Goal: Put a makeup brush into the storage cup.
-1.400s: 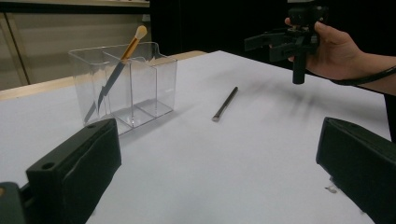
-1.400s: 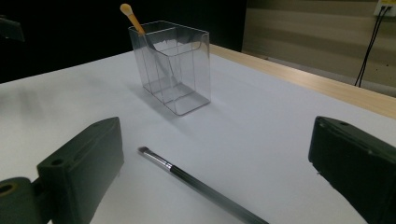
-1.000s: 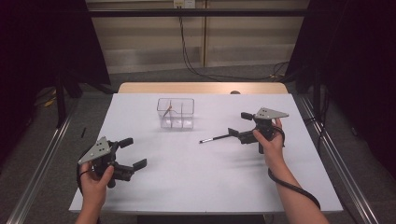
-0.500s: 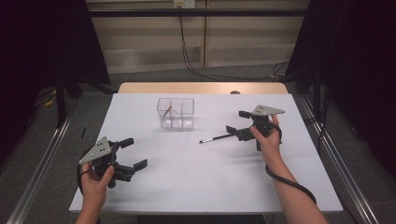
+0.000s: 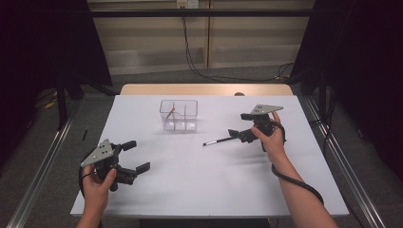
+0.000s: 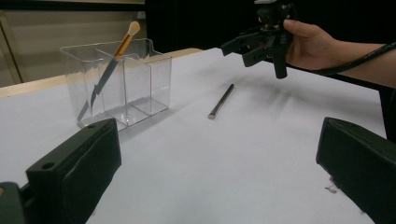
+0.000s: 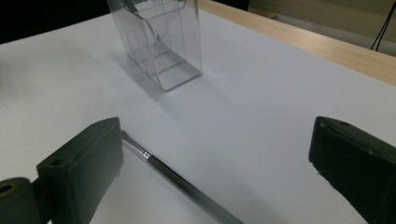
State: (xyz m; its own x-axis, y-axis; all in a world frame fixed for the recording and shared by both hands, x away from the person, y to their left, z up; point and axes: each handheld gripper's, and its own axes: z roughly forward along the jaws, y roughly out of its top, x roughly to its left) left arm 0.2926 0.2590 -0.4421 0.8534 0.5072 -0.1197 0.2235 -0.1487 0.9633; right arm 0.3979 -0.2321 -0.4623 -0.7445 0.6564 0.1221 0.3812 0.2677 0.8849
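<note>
The right gripper hangs with its 2 jaws spread wide just above the dark slim brush, which lies flat on the white worktop toward its right side, gripped by nothing. Near the far edge stands the clear divided box with 1 tan-tipped brush leaning inside. The left gripper rests open near the worktop's front left corner.

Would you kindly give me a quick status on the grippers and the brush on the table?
Right gripper open, above brush. Brush flat on table, ungripped. Left gripper open, idle. Clear organizer holds one brush; path unobstructed.
</note>
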